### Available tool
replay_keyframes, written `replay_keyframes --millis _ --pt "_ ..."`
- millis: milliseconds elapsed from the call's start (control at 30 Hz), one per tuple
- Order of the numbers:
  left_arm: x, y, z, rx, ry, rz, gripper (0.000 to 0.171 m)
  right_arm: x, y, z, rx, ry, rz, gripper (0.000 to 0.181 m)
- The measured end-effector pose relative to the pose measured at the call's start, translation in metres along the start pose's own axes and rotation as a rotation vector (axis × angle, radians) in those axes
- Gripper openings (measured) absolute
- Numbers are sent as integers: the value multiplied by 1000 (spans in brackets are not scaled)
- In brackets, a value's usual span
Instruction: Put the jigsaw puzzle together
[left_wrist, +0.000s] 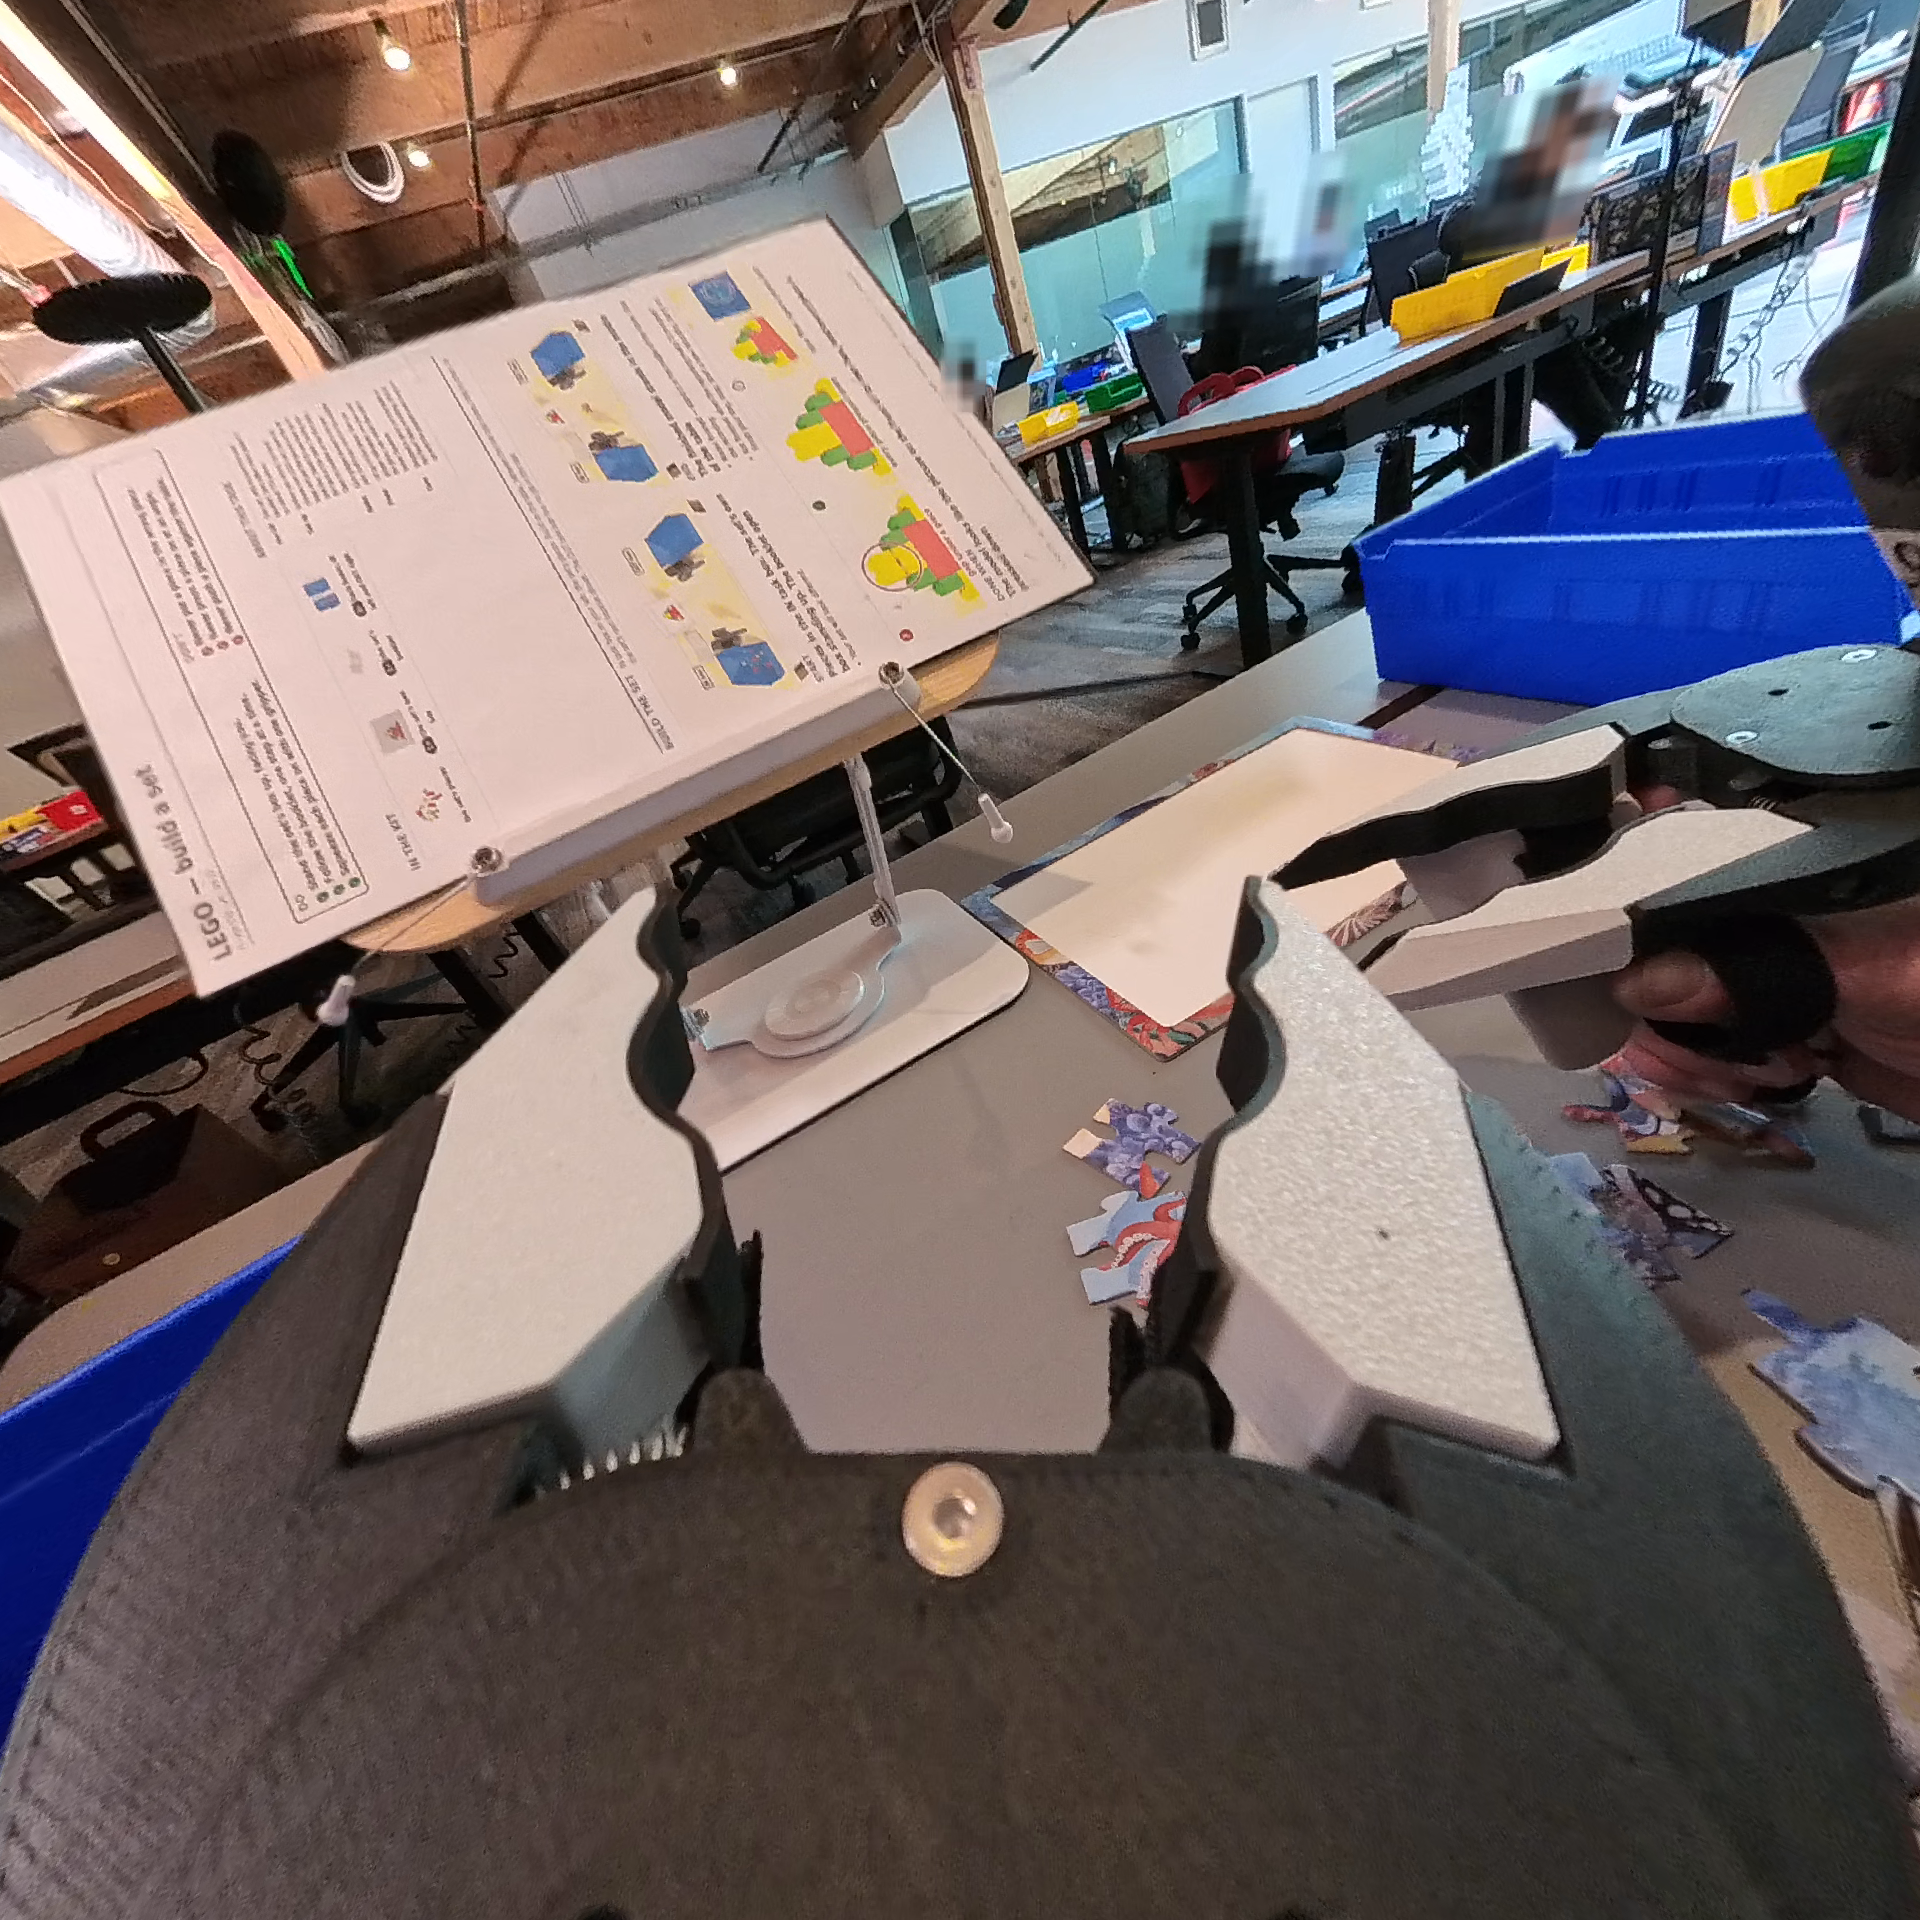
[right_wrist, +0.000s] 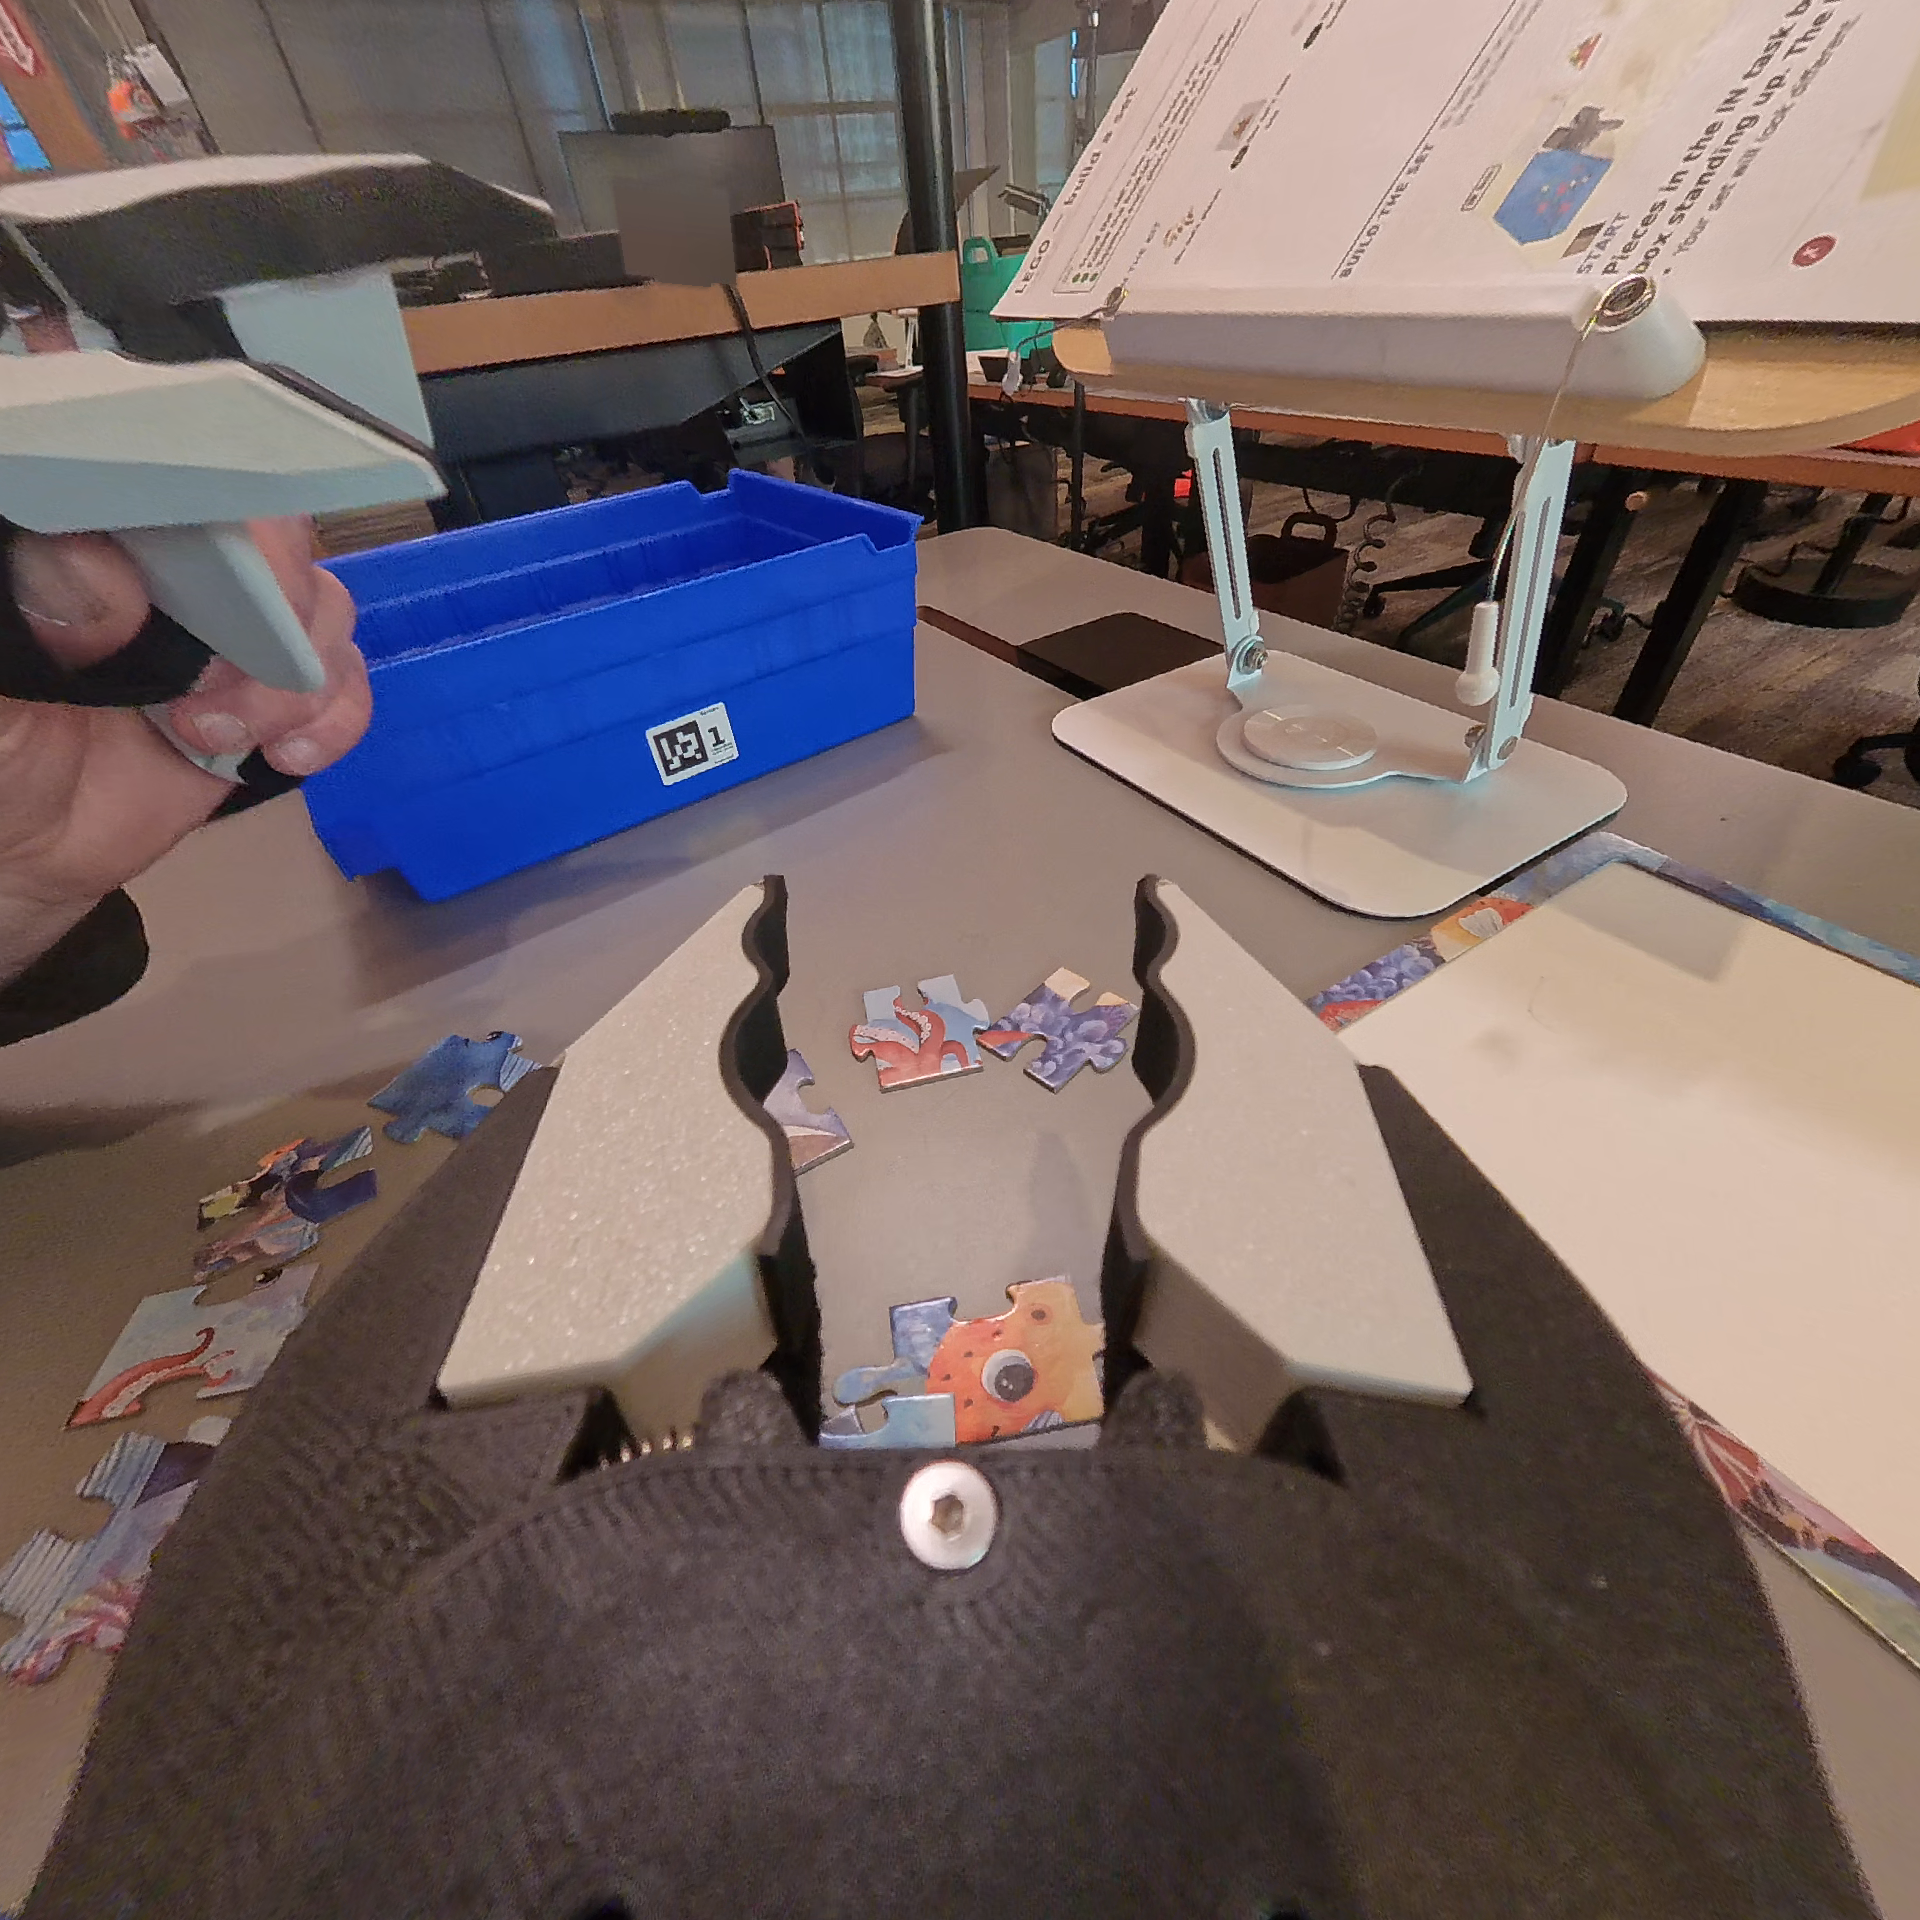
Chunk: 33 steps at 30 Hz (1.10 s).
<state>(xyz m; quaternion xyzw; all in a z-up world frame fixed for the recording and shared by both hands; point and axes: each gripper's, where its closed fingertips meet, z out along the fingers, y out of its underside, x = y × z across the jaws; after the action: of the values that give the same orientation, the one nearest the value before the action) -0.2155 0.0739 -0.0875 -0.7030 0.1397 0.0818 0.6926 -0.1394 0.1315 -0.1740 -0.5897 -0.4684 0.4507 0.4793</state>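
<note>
**Both tools apart above the loose puzzle pieces**

The left tool (left_wrist: 951, 977) has its two grey fingers spread apart, and nothing is between them. It hangs above the grey tabletop (left_wrist: 914, 1278). Just beside its right finger lie two loose pieces: a purple coral piece (left_wrist: 1138, 1138) and an octopus piece (left_wrist: 1127, 1242) with red arms on light blue.

The right tool (right_wrist: 956, 966) also stands with its fingers apart and holds nothing. Between them, on the tabletop, the same two pieces lie touching each other at one corner. Nearer to the camera, between the bases of the fingers, lies an orange fish piece (right_wrist: 1003, 1361) with one big round eye. A bluish piece (right_wrist: 810, 1117) is half hidden behind the left finger. More pieces are scattered on the left of this view, in blue, purple and red colours, one with a red octopus arm (right_wrist: 171, 1361).

The puzzle frame (right_wrist: 1392, 961) lies flat to the right, with a painted sea border around a white, empty middle.

Behind it stands a white document stand (right_wrist: 1340, 769) carrying an instruction sheet (left_wrist: 540, 582). A blue bin (right_wrist: 623, 675) with a small square sticker sits on the tabletop, well apart from the pieces. A hand (right_wrist: 114, 748) grips the left tool's handle.
</note>
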Motion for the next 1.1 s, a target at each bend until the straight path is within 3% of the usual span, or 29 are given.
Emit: replay_keyframes --millis 167,300,433,533,667,900,1100 --pt "-8 -11 -25 -38 -6 30 105 3 0 -2 0 12 -3 65" --pt "-31 -26 -70 -51 -93 108 103 3 -1 -3 5 11 6 65" --pt "-117 -29 -127 -107 -375 141 102 -1 -1 -2 6 0 21 65" --pt "-205 -33 -196 -144 -687 189 107 -3 -2 -2 8 -1 14 65" --pt "-301 -23 -277 -232 -986 140 135 -3 0 -2 4 -2 19 65" --pt "-394 5 -333 -325 -1147 23 156 -6 1 -1 -1 -6 13 65" --pt "-409 17 -337 -295 -1128 -51 155 -5 6 2 -26 4 -13 65"
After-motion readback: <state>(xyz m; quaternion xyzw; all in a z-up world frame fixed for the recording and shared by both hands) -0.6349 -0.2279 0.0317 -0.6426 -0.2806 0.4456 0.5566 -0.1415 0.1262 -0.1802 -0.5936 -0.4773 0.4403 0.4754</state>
